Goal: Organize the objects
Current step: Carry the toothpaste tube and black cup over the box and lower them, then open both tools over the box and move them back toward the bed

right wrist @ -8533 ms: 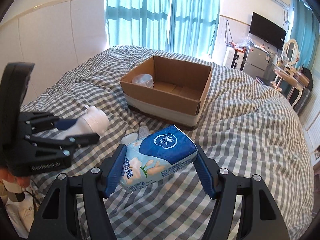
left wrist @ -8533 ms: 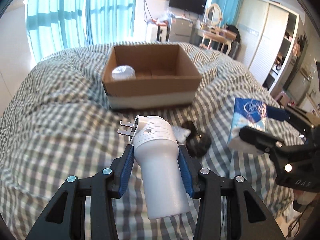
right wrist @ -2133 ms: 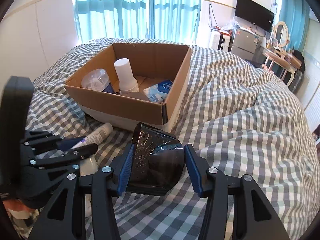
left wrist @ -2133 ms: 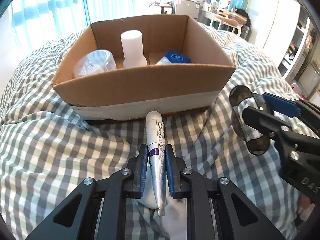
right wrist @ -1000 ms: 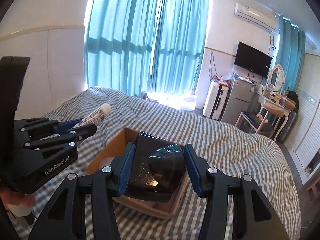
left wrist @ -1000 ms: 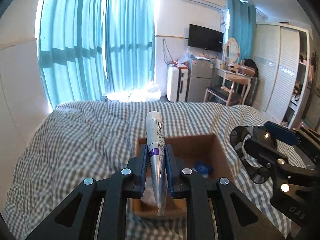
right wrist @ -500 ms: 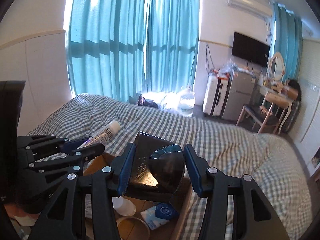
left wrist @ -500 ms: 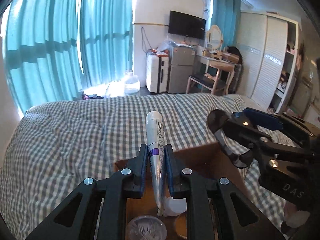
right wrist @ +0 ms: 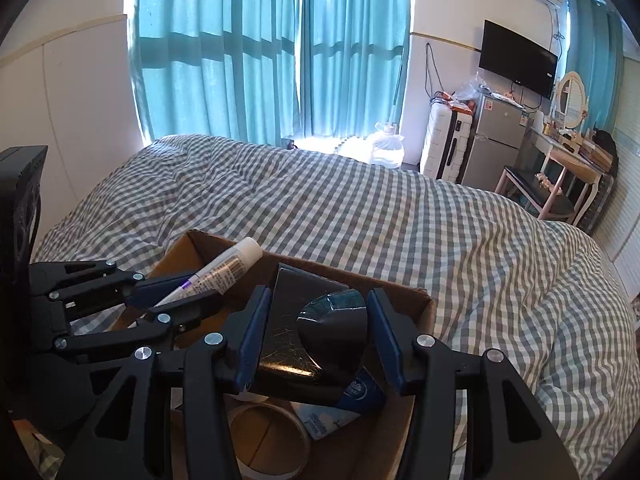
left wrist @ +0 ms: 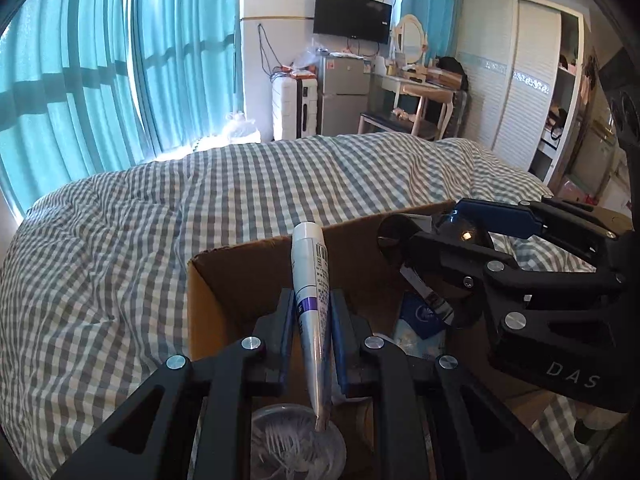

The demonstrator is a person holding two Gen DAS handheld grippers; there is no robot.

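Bright daylight through teal curtains (right wrist: 224, 52); sharp focus; strong fisheye warp, dark corner vignette.

tube (left wrist: 310, 280): white cap, silver body, purple band | nozzle piece (right wrist: 320, 340): glossy black | box (left wrist: 240, 276): brown cardboard | tissue pack (right wrist: 352, 396): blue/white | duvet (right wrist: 400, 220): grey-white gingham | curtains (right wrist: 240, 52): teal | grippers: black frames, blue pads (right wrist: 250, 340) | tape roll (right wrist: 272, 440): tan

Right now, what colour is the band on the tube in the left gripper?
Purple, on the white tube; clearest in the left wrist view.
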